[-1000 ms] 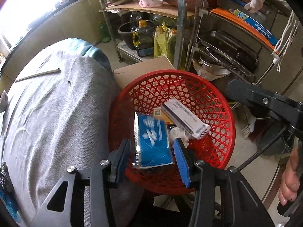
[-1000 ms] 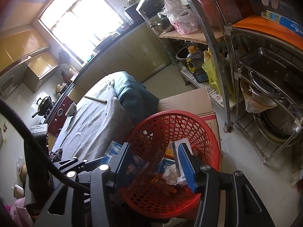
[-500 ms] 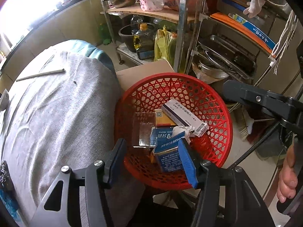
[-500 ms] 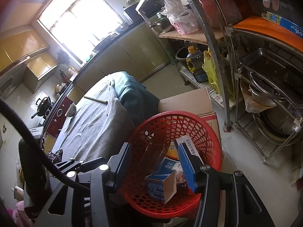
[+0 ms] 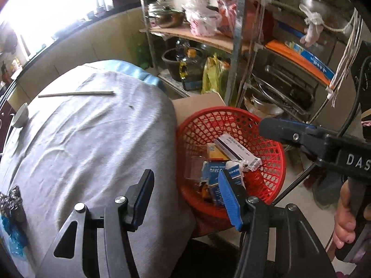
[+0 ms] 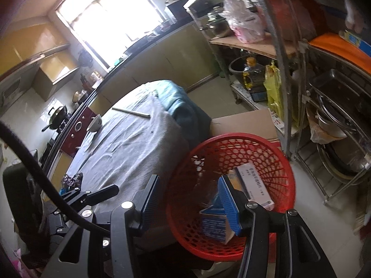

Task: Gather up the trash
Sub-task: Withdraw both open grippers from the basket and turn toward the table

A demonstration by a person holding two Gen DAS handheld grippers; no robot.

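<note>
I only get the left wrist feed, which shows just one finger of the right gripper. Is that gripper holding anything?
Observer: No. The right gripper is open with nothing between its pads, and it hangs above the edge of the red basket.
Operator: What lies past the white bowl at my left edge?
Observer: The white bowl sits beside a dark red cooktop, and a black wok stands beyond that.

The blue carton (image 6: 214, 222) sat partly hidden behind the right fingers (image 6: 228, 205); small print on the white box (image 5: 236, 150) beyond them was unreadable.
</note>
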